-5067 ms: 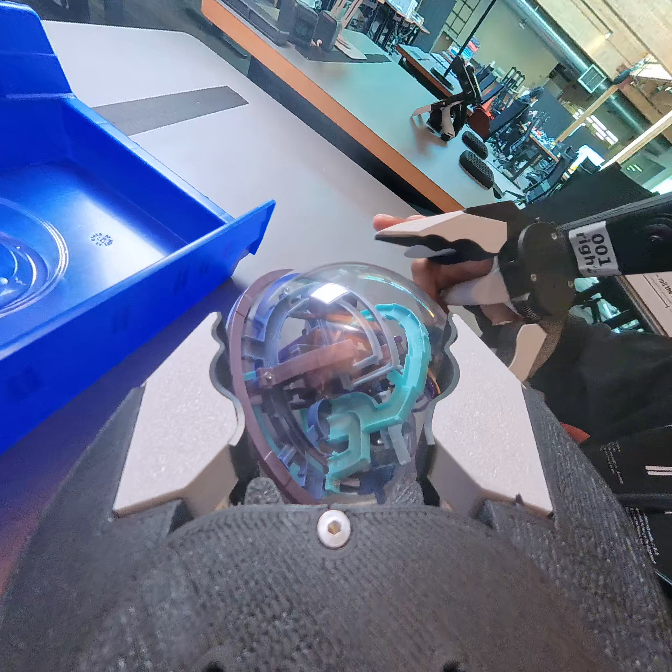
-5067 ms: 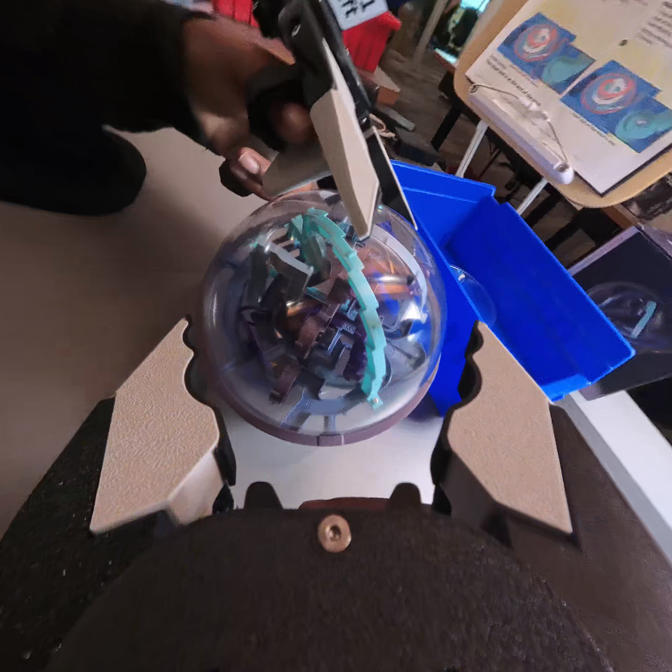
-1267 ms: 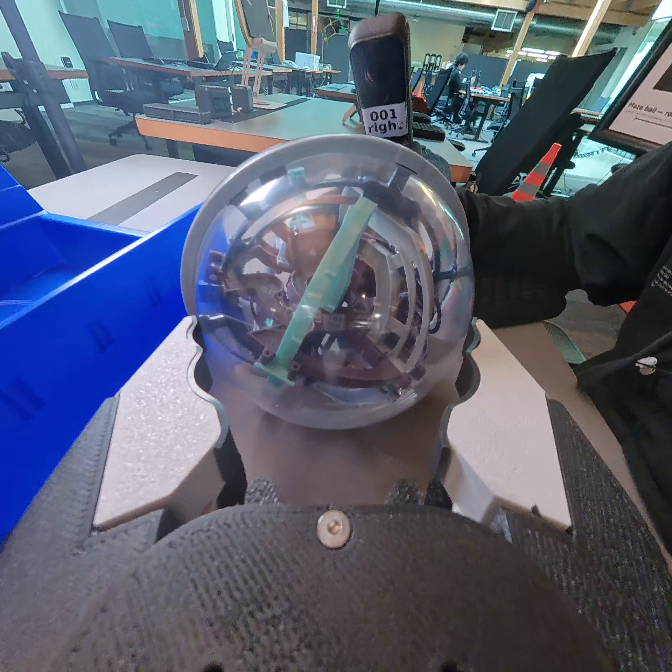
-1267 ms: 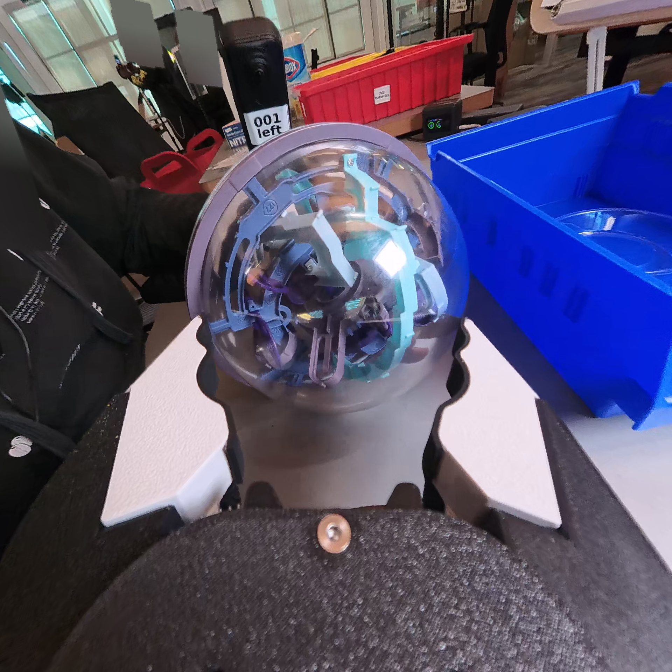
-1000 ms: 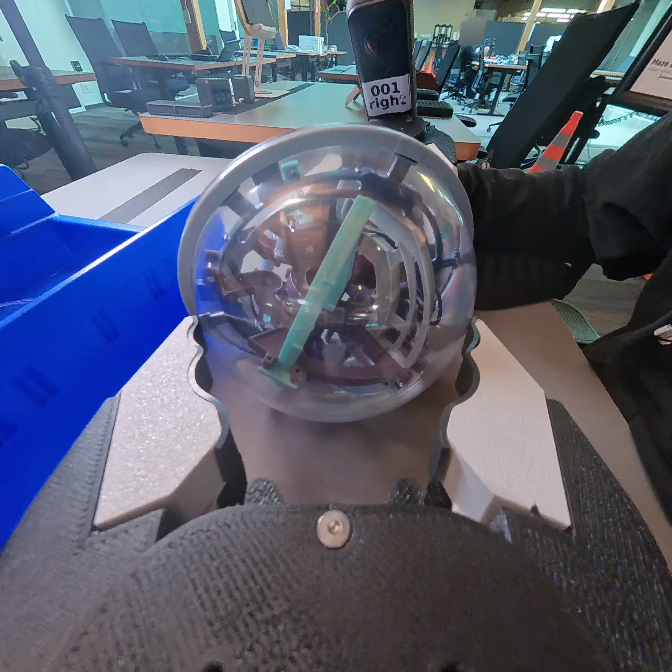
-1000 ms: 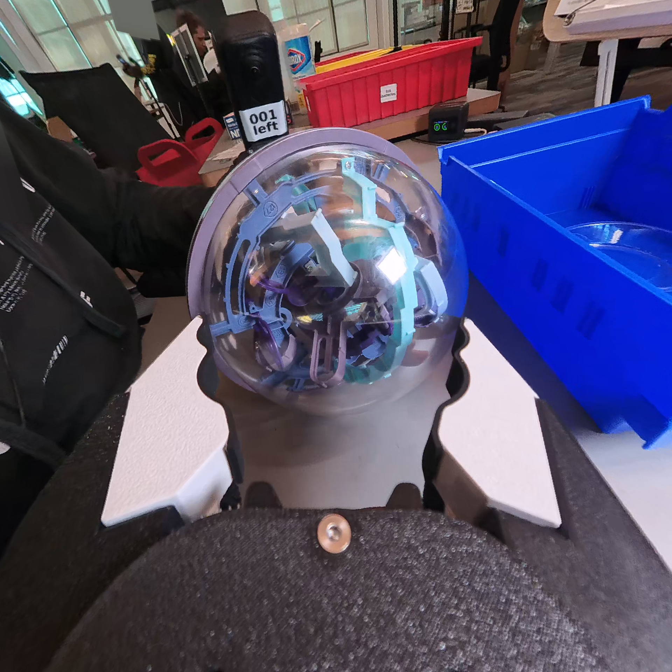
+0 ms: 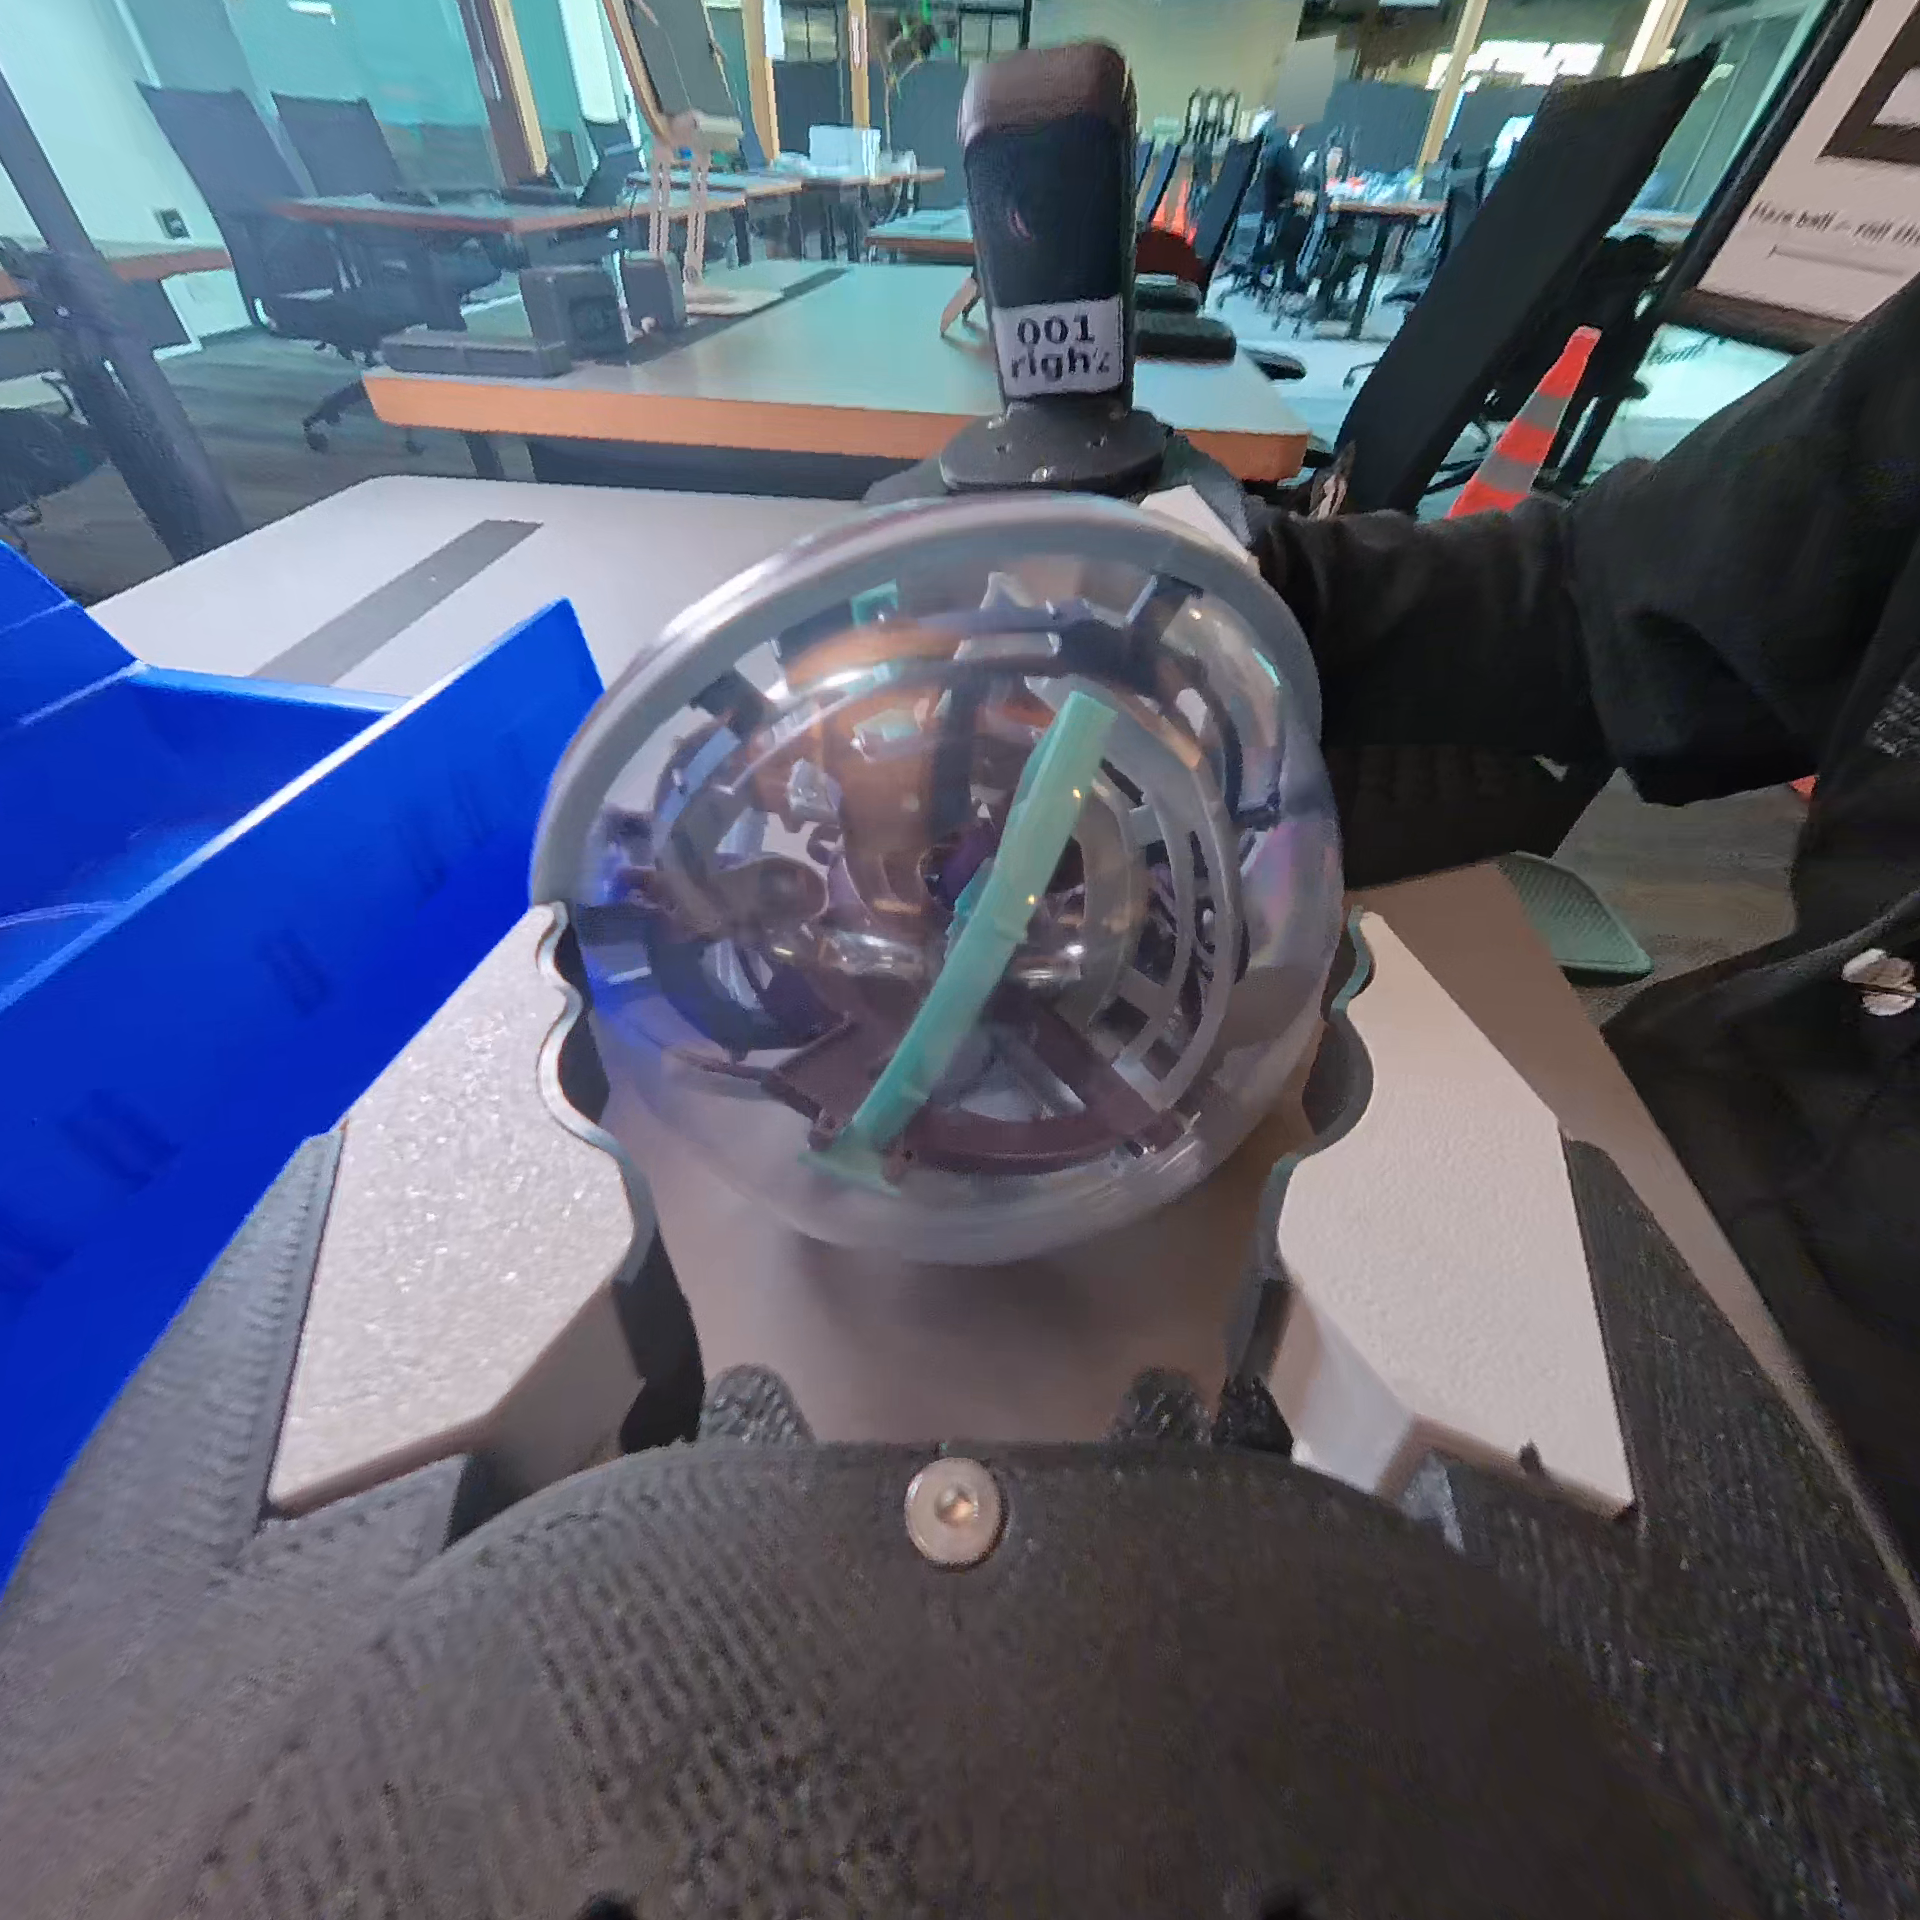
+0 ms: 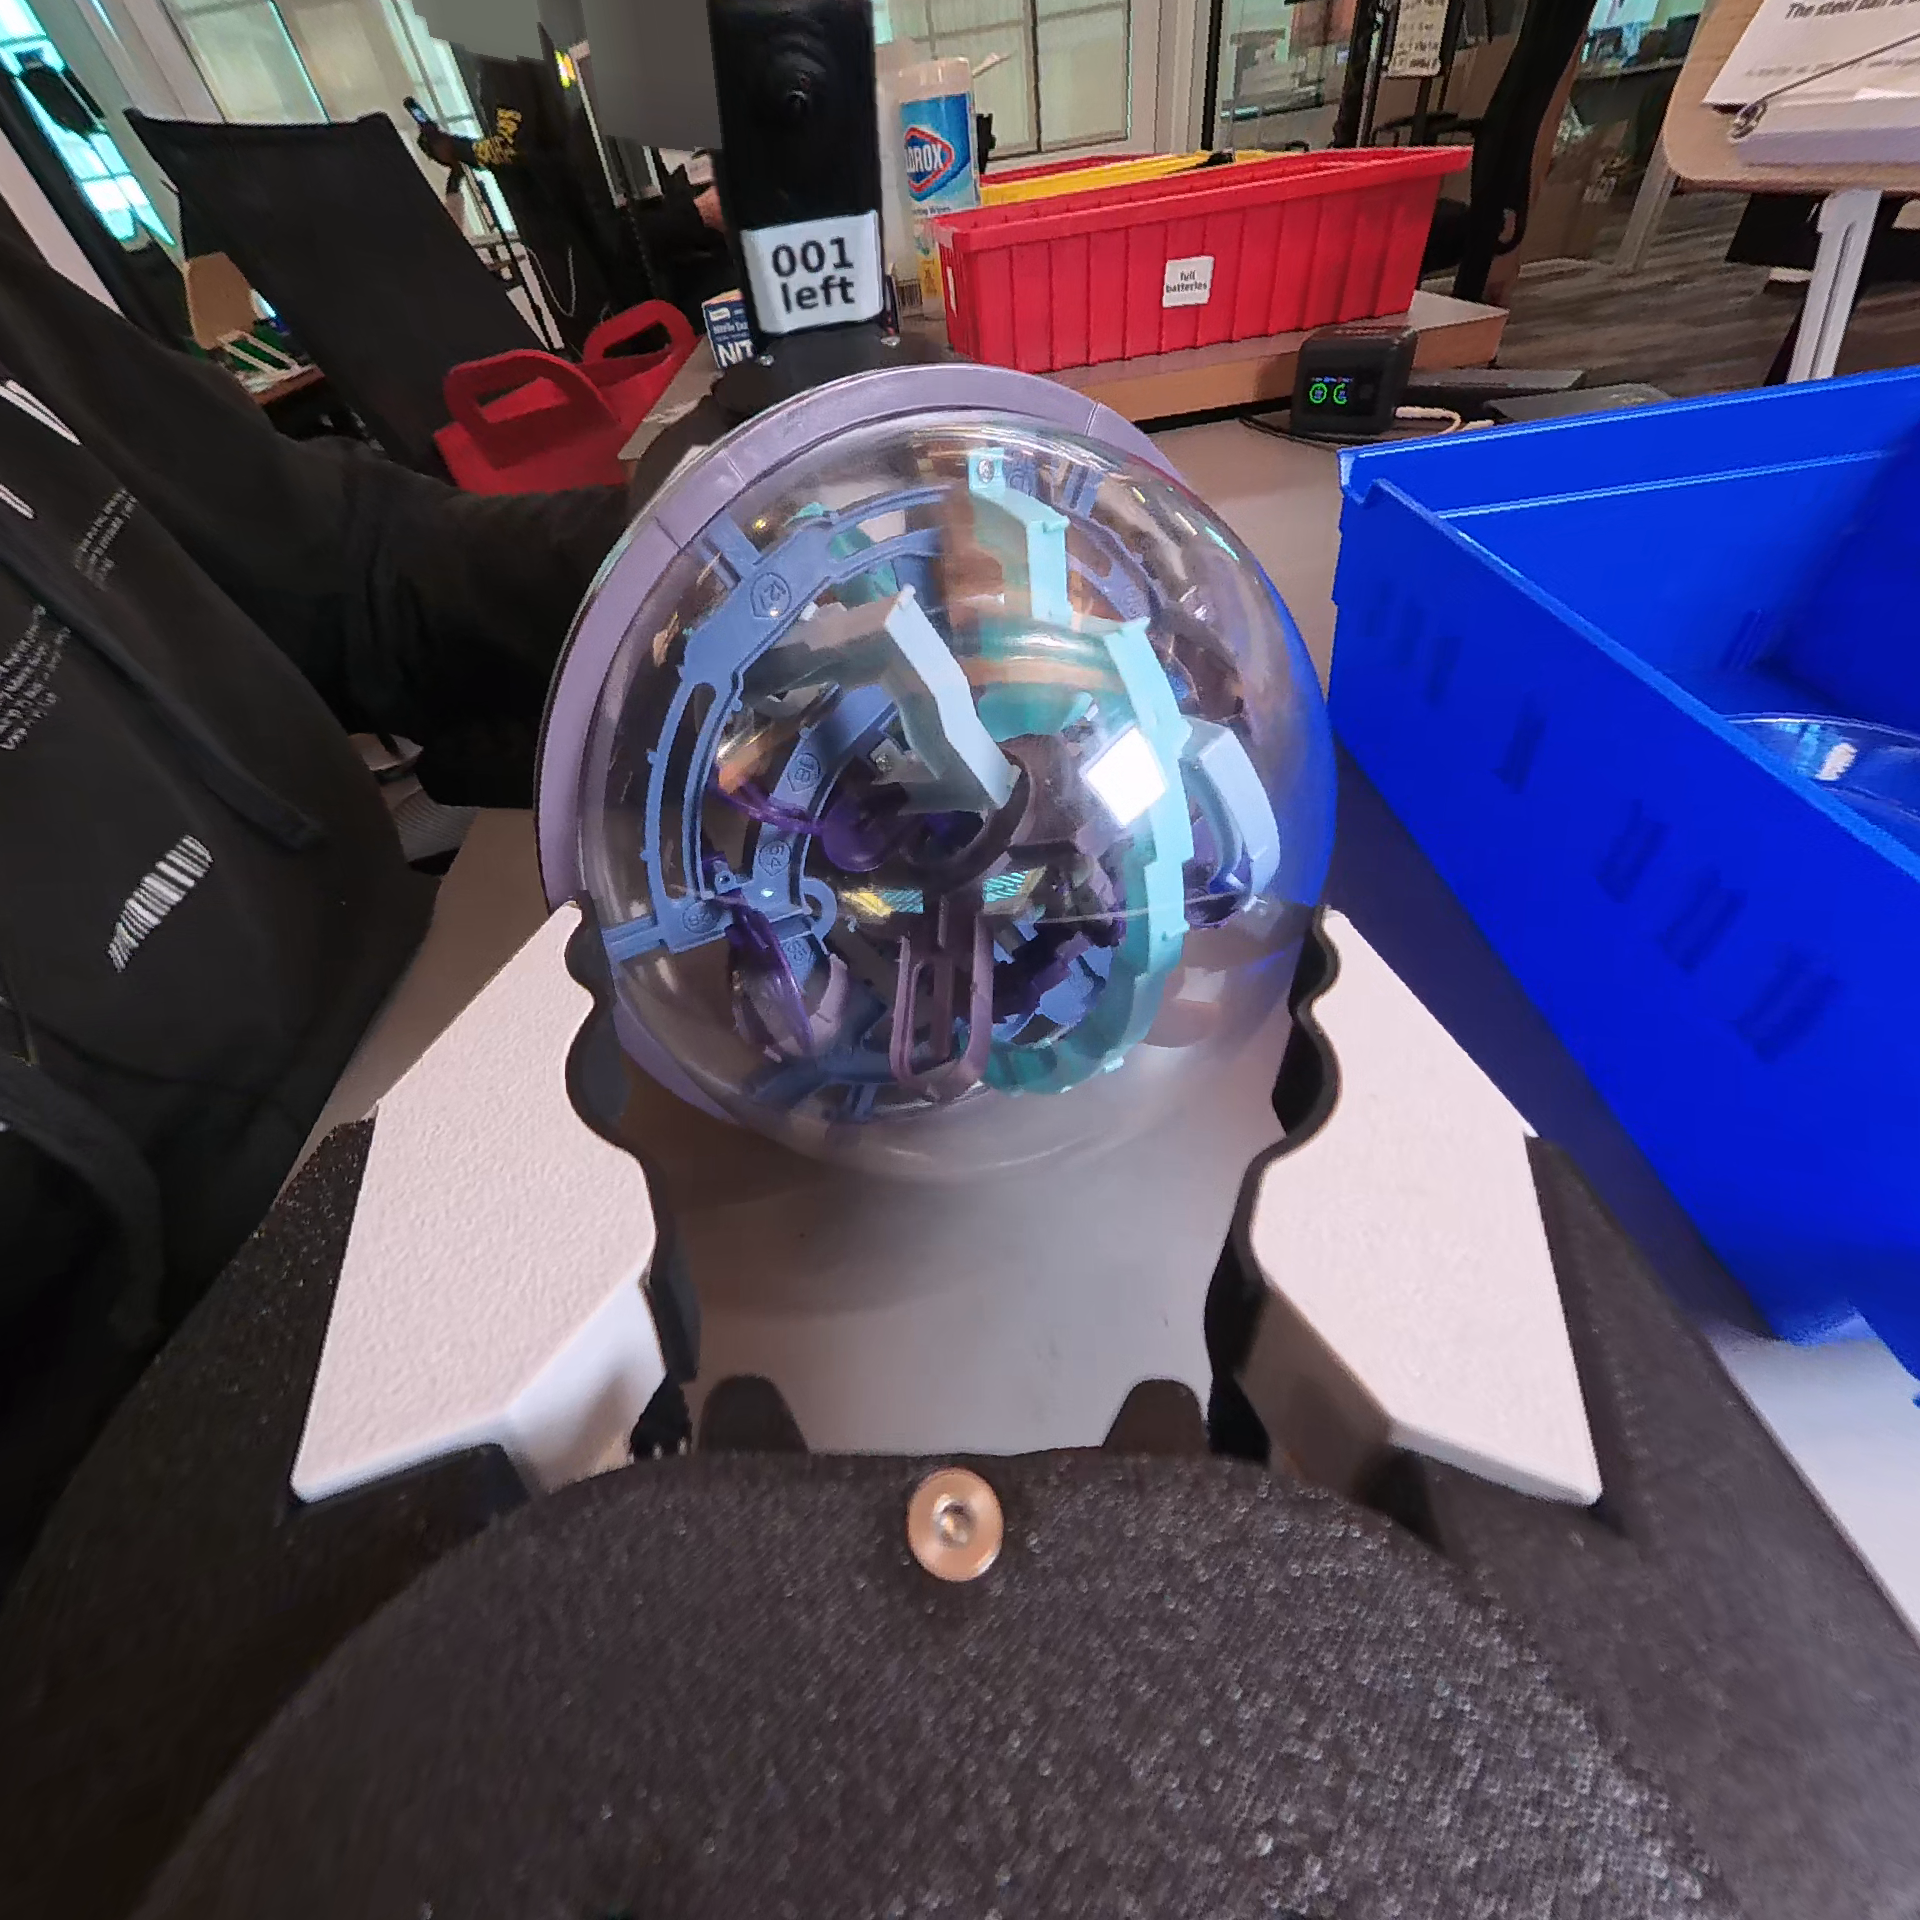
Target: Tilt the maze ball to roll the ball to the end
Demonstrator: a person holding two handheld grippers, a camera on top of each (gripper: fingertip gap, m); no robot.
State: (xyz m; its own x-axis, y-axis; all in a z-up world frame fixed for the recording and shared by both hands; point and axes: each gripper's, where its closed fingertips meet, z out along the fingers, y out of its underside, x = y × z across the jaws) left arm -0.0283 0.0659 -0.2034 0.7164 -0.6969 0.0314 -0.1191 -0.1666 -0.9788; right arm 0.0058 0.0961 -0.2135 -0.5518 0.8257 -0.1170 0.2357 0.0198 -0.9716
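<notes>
The maze ball (image 7: pixel 935 883) is a clear sphere with a grey rim and teal, brown and purple tracks inside. It is held just above the grey table, between two grippers that face each other. My left gripper (image 7: pixel 951 935) is shut on it, with its pale fingers (image 7: pixel 457 1195) against the sphere's sides. My right gripper (image 8: pixel 940 925) is shut on the opposite half of the maze ball (image 8: pixel 935 769), where blue and teal tracks show. Each gripper's black camera post rises behind the ball in the other's view (image 7: pixel 1049 260) (image 8: pixel 800 156). I cannot pick out the small steel ball inside.
A blue bin (image 7: pixel 260 935) stands close beside the ball; in the right wrist view the blue bin (image 8: pixel 1662 779) holds a clear dome (image 8: pixel 1849 758). The person's black sleeves (image 7: pixel 1558 675) (image 8: pixel 260 623) flank the other side. A red bin (image 8: pixel 1195 270) sits on a far table.
Five seconds ago only my left gripper held the ball and the right was open beside it; now both grip it. In the last second the ball has tilted, with the teal track shifting right.
</notes>
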